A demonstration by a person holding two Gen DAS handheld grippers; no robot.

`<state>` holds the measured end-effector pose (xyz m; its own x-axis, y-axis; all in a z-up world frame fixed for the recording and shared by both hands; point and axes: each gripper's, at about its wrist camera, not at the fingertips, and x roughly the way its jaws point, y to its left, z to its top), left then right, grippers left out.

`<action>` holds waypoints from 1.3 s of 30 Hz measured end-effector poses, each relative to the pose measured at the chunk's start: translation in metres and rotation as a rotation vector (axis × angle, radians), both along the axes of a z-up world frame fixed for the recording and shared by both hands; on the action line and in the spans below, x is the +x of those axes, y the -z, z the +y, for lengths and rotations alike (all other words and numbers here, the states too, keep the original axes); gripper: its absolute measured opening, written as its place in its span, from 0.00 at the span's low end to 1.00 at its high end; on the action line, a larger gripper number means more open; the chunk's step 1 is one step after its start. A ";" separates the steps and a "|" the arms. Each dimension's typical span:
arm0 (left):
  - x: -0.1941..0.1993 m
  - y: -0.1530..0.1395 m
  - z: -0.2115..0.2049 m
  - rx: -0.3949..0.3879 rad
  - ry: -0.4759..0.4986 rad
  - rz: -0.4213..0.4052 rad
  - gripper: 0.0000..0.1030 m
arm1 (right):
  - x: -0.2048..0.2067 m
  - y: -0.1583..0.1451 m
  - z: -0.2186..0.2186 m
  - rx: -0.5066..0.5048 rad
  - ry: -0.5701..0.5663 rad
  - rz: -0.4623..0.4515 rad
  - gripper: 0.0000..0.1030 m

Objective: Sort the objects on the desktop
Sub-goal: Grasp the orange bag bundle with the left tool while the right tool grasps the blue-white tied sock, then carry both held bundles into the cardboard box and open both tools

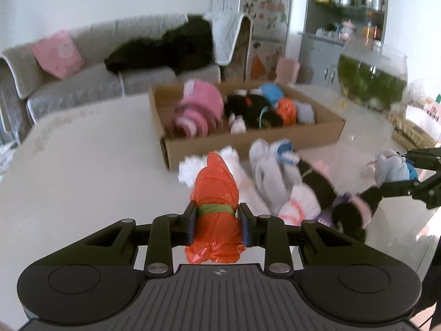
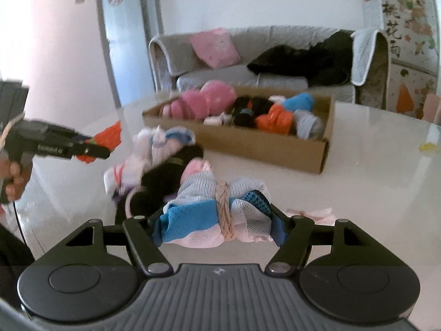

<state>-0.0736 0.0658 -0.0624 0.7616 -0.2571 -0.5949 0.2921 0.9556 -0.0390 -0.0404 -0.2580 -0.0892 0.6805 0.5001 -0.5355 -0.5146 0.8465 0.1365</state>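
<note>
Orange bundle (image 1: 216,209) pinched in our left gripper (image 1: 217,222); only right view shows braided tie (image 2: 225,209) on mesh bundle (image 2: 212,215), clamped in our right gripper (image 2: 217,220).

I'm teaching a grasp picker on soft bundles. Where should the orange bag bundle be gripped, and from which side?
Grip the orange bundle at its waist, where the green band cinches it narrow and firm. Come from its tail end, along its length, one finger on each side of the band. The left tool already holds it this way.
</note>
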 end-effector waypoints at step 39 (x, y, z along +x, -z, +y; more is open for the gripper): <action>0.150 -0.064 -0.088 -0.043 0.068 -0.095 0.36 | 0.132 -0.115 0.013 0.064 0.122 -0.164 0.67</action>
